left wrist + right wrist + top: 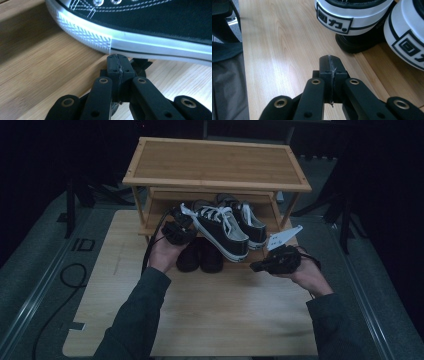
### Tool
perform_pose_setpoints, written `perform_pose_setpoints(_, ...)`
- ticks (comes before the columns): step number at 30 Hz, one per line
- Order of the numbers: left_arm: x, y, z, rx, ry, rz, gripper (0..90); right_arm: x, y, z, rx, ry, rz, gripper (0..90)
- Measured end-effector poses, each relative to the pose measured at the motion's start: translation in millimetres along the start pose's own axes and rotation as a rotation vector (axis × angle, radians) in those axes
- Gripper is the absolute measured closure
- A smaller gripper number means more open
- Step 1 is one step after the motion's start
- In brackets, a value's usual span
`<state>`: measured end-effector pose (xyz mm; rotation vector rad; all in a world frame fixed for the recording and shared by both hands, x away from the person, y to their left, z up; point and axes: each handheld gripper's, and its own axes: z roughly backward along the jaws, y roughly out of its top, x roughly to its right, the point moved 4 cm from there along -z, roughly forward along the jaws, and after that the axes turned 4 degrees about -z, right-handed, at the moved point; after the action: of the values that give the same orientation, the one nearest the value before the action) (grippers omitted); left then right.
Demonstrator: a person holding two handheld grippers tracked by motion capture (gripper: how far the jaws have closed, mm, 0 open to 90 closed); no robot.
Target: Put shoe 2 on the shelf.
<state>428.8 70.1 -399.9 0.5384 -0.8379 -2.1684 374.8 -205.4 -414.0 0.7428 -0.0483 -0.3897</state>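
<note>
A pair of black canvas sneakers with white soles and laces rests on the lower shelf of a bamboo shoe rack. The nearer sneaker juts out over the shelf's front edge, and its mate lies beside it on the right. My left gripper is shut and empty, its tip just under that sneaker's white sole. My right gripper is shut too, held low at the front right of the rack. Its view faces the two white heels with their printed logos.
Two dark shoes sit under the overhanging sneaker, and one shows beneath the heels. The pale wooden tabletop spreads toward the person. The rack's top shelf is bare. Black stands and a cable flank the table.
</note>
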Motion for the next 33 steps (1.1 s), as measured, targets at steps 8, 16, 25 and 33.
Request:
perform_pose_setpoints(8, -0.7, 9.1, -1.4, -0.015, 0.063, -0.031, 89.9, 0.5, -1.0, -4.2, -0.007, 0.007, -0.003, 89.5)
perform_pose_setpoints(16, 3.0, 10.9, -3.2, -0.037, 0.129, -0.067, 90.0, 1.5, -2.0, -5.7, -0.008, 0.004, -0.009, 89.5)
perform_pose_setpoints(25, -5.1, 11.5, -6.5, -0.039, 0.157, -0.047, 90.0, 1.9, -3.2, -7.1, -0.005, 0.004, -0.011, 89.5)
perform_pose_setpoints(33, -9.6, 11.6, -10.5, -0.044, 0.183, -0.036, 90.0, 0.7, -1.3, -8.4, 0.011, 0.006, -0.009, 89.6)
